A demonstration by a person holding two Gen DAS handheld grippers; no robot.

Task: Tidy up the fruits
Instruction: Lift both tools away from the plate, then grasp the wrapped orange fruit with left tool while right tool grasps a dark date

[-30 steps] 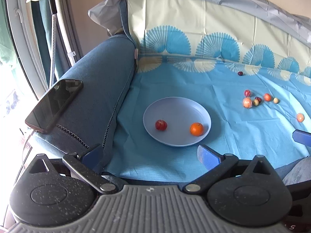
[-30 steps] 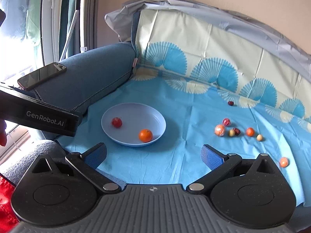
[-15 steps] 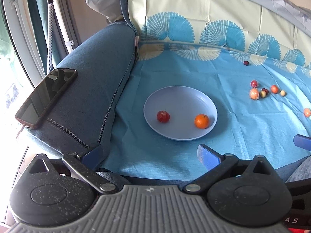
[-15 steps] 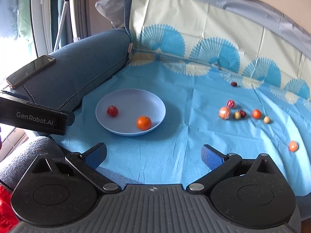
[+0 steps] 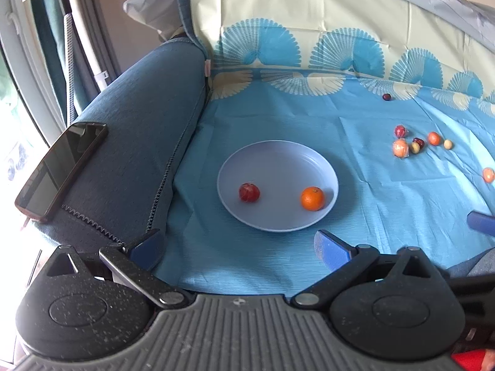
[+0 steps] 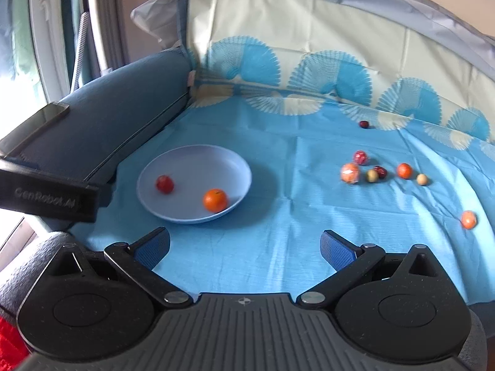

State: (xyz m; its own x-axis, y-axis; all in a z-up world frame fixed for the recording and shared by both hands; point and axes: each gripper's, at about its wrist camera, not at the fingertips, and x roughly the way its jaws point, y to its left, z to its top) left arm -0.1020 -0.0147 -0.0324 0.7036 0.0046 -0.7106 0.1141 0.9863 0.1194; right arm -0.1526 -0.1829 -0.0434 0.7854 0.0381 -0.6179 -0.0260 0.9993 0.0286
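Both the left gripper (image 5: 238,249) and the right gripper (image 6: 245,245) hang empty with fingers spread wide over the near edge of a blue cloth (image 6: 278,247) draped across a sofa. Just beyond, a lavender plate (image 6: 198,162) holds an orange (image 6: 215,199) and a small red fruit (image 6: 164,184). Farther off toward the cloth's right edge lie scattered small fruits (image 6: 383,171), probably light, round and apt to roll, best pinched across the middle.
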